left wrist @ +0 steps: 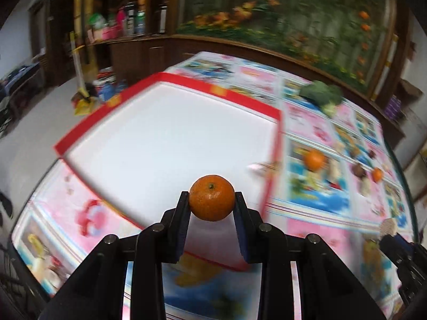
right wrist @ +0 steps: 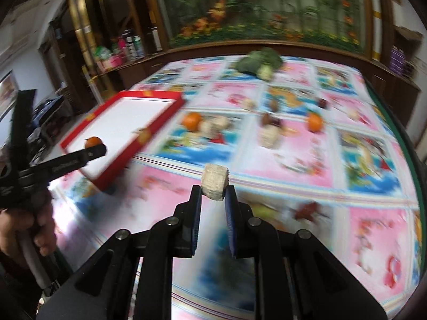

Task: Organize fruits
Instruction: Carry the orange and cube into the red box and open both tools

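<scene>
An orange mandarin [left wrist: 212, 198] sits between the pads of my left gripper [left wrist: 211, 196], which is shut on it above the near part of a white tray with a red rim [left wrist: 250, 98]. The right wrist view shows that same gripper [right wrist: 99, 150] and mandarin [right wrist: 93, 141] over the tray [right wrist: 157, 94]. My right gripper [right wrist: 213, 189] is shut on a pale beige chunk [right wrist: 215, 181] above the patterned tablecloth, right of the tray. Two more mandarins [right wrist: 191, 120] [right wrist: 315, 122] lie on the cloth.
A broccoli head [right wrist: 260, 62] lies at the far side of the table. Other pale chunks [right wrist: 269, 136] [right wrist: 216, 125] and small dark brown pieces [right wrist: 269, 118] are scattered mid-table. A person's hand [right wrist: 40, 226] holds the left tool. The table's edge [right wrist: 400, 133] curves on the right.
</scene>
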Motion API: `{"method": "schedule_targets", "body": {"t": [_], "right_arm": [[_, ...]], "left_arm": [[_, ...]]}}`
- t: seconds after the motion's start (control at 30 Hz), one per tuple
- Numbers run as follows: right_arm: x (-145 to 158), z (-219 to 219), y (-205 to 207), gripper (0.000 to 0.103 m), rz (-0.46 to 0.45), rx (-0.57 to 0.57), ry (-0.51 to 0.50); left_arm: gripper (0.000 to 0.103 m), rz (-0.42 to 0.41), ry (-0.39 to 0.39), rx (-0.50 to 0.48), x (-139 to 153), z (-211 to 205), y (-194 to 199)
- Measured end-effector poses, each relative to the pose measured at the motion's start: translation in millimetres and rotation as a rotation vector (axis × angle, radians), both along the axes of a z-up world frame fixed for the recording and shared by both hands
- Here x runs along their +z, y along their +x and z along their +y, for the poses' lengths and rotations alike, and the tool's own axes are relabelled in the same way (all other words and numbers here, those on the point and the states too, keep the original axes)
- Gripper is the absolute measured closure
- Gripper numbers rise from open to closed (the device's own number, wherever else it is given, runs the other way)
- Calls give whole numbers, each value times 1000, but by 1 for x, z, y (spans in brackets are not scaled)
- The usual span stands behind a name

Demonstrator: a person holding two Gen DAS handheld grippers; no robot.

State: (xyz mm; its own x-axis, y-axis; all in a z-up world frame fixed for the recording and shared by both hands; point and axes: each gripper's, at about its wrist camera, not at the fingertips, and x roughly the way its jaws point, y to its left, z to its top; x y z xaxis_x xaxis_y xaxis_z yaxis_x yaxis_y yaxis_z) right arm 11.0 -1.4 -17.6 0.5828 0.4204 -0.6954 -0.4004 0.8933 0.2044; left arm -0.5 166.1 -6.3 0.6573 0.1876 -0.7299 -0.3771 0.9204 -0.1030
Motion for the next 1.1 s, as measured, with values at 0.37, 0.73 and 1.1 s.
{"method": "schedule_targets", "body": {"t": [0.37, 0.73, 1.1], "right_arm": [[2, 139, 43, 83, 61, 222, 70], [-40, 206, 47, 83, 208, 335, -17], [-37, 194, -2, 83, 168, 380, -41]], "left_arm": [[72, 108, 39, 143, -19, 73, 16], [72, 173, 114, 122, -23, 67, 4], [72, 157, 75, 162, -23, 63, -60]]}}
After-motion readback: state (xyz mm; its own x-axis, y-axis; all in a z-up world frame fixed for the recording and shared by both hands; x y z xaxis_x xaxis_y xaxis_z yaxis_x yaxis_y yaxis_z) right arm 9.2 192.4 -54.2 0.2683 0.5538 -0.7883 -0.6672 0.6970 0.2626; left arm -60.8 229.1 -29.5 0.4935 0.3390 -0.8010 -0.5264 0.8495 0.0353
